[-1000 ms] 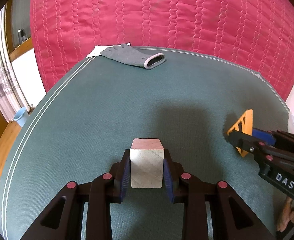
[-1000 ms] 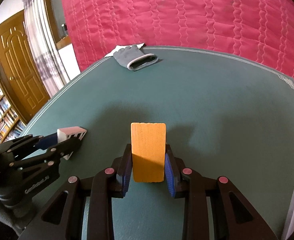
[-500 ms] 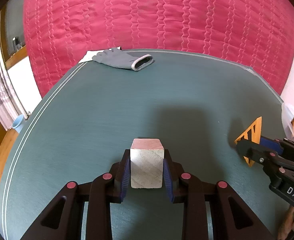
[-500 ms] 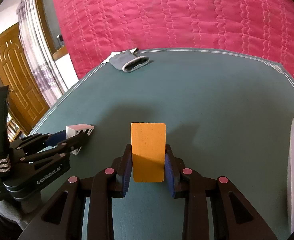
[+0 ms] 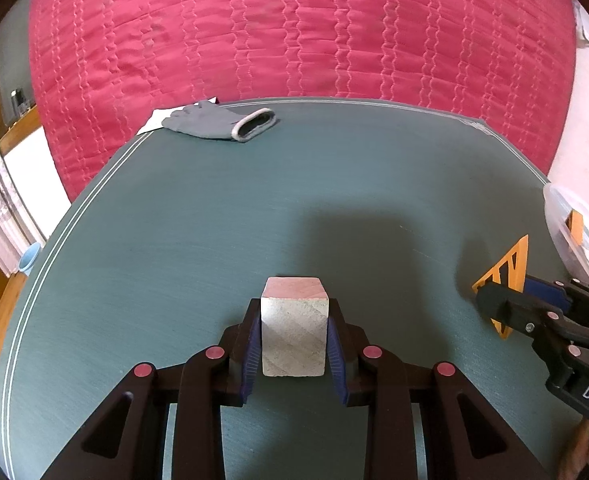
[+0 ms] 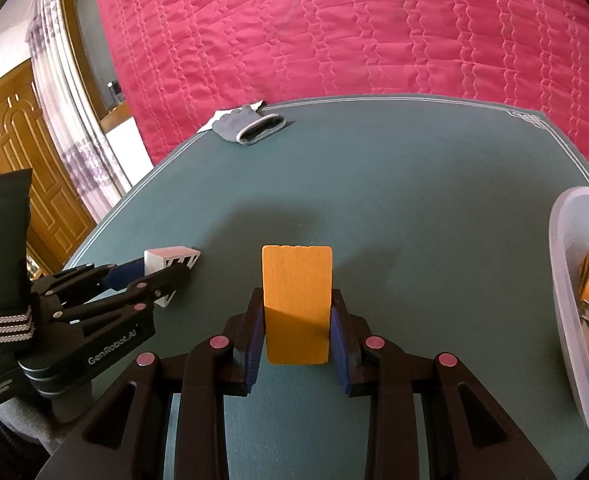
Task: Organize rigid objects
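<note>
1. While my left gripper (image 5: 294, 336) stays clamped on the pale wooden cube (image 5: 294, 332) and my right gripper (image 6: 296, 320) on the orange wooden block (image 6: 297, 304), the view has swung since a second ago: a clear plastic bin (image 6: 566, 280) now shows right of my right fingers, with orange and pale pieces inside.
2. Neither block has slipped between my pads; each stands upright above the cloth.
3. From the left view, my right gripper has drifted further to the right.
4. Beneath my fingers lies a green table cover (image 5: 214, 220) with a white border line.
5. Far ahead of my fingers, a grey glove (image 5: 218, 124) lies at the table's far edge.
6. Beyond it hangs a quilted pink bedspread (image 6: 354, 28); left of my right fingers stands a wooden door (image 6: 22, 168).
</note>
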Motion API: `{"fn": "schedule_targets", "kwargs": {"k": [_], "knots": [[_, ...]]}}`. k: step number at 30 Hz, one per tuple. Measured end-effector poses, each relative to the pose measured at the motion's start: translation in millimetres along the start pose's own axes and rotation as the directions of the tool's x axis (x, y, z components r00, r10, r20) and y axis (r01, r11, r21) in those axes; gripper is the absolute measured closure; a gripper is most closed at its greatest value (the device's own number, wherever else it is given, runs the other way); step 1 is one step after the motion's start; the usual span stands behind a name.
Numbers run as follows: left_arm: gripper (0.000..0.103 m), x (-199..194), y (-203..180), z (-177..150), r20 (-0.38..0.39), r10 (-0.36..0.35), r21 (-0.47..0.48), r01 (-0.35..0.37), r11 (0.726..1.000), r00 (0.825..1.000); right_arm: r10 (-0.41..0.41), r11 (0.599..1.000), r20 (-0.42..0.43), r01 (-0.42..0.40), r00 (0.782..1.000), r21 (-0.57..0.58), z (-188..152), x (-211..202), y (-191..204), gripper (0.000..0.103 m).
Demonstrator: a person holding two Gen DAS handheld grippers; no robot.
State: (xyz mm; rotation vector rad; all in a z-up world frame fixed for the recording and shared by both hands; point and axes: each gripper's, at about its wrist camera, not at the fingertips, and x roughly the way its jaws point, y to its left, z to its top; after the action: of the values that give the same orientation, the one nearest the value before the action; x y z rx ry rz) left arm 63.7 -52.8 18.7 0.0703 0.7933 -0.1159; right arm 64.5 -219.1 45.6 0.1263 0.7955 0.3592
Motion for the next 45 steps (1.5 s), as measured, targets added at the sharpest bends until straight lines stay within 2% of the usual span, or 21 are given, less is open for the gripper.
{"fn": "schedule_targets", "kwargs": {"k": [8, 19, 28, 36, 45], "knots": [[0.071, -3, -12, -3, -0.003, -0.027, 0.020, 0.027, 0.999, 1.000, -0.006, 1.000, 0.021, 0.006, 1.000, 0.021, -7, -14, -7, 0.072], [0.071, -8, -25, -8, -0.021, -0.121, 0.027, 0.122, 0.992, 0.992, -0.031, 0.998, 0.043, 0.029, 0.999, 0.051, -18, -36, -23, 0.072], [0.071, -10, -31, -10, -0.026, -0.126, 0.022, 0.127, 0.992, 0.992, -0.065, 0.995, 0.089, 0.057, 0.994, 0.087, -21, -62, -42, 0.072], [0.071, -13, -46, -14, -0.031, -0.144, 0.045, 0.145, 0.988, 0.989, -0.127, 0.983, 0.133, 0.107, 0.983, 0.146, -24, -90, -69, 0.072], [0.071, -17, -59, -15, -0.036, -0.163, 0.060, 0.165, 0.984, 0.986, -0.224, 0.955, 0.177, 0.180, 0.958, 0.235, -29, -123, -106, 0.072]]}}
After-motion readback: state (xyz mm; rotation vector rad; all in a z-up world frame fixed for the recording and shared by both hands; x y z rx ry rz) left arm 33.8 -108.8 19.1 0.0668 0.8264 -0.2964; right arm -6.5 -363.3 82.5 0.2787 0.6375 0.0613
